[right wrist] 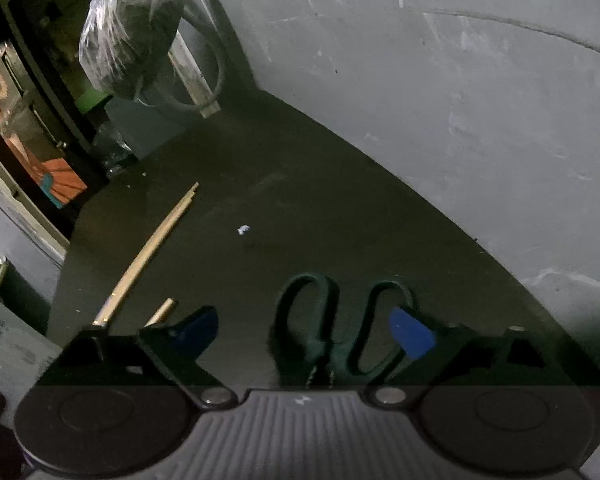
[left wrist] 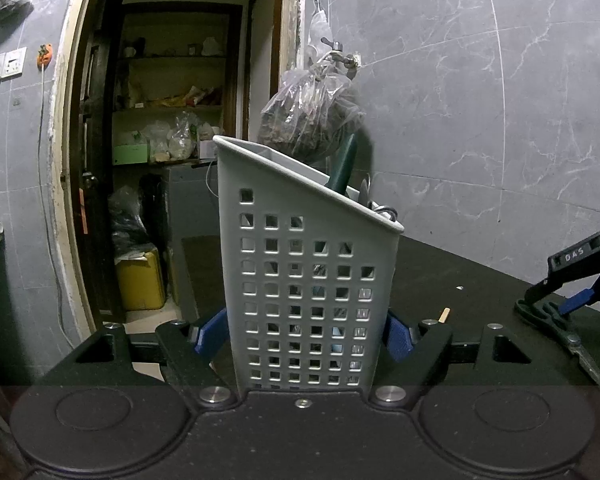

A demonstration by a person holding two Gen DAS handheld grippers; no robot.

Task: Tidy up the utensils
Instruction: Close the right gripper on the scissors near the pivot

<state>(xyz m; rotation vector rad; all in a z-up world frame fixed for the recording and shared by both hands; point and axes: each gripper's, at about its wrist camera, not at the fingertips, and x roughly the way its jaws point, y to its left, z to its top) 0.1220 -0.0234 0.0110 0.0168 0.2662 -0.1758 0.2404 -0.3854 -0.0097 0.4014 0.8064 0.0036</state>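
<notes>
Scissors (right wrist: pixel 340 328) flat on the table (right wrist: pixel 300 208) between my right jaws (right wrist: pixel 304 332), spread wide, pads not touching, my left jaws (left wrist: pixel 302 332) clamped on the caddy (left wrist: pixel 300 260)

The left wrist camera looks nearly level along its fingers, close against the grey utensil basket (left wrist: pixel 308 280), facing a doorway and tiled wall. The right wrist camera tilts steeply down at the bench (right wrist: pixel 320 200), close over the scissors (right wrist: pixel 340 332). Both views share the scissors (left wrist: pixel 560 320), the chopsticks (right wrist: pixel 148 256) and the hanging plastic bag (left wrist: pixel 312 120).
</notes>
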